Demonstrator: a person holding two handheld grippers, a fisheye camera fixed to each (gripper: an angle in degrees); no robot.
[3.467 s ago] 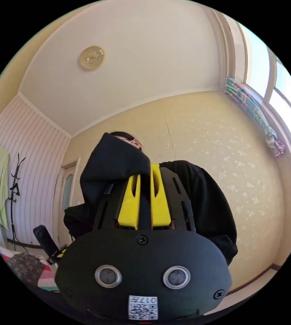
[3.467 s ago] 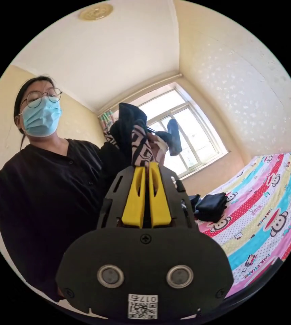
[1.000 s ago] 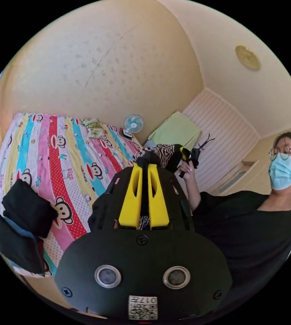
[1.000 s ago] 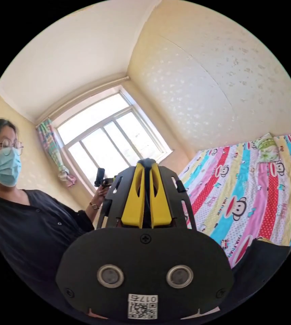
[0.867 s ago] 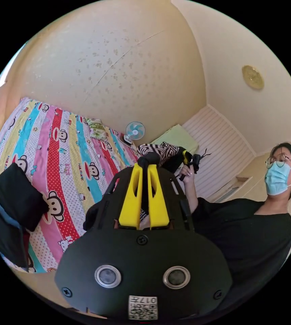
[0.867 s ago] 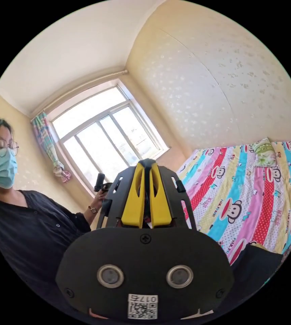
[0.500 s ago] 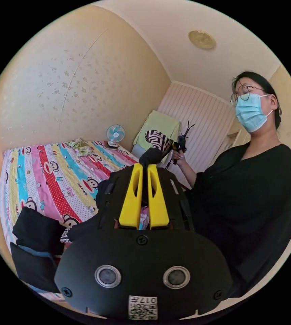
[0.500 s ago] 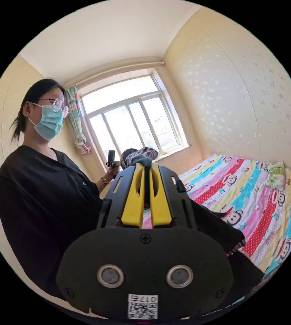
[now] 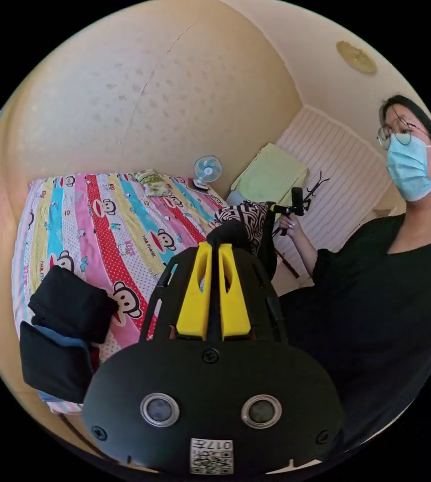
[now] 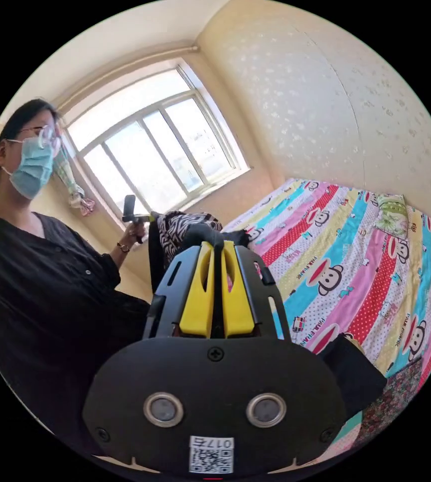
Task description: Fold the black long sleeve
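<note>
Left gripper (image 9: 214,247) clamped on a bunch of the black long sleeve (image 9: 228,233), right gripper (image 10: 217,246) likewise pinching black cloth held up above the bed (image 10: 355,241), sheet lettering too small to read, QR sticker (image 9: 211,456) on the housing, folded dark clothes (image 9: 67,304) near the bed's edge.

Folded clothes (image 9: 64,321) on the bed (image 9: 100,221), fan (image 9: 207,168) behind.

Both hand-held grippers, left (image 9: 214,251) and right (image 10: 216,250), held raised, jaws closed.
</note>
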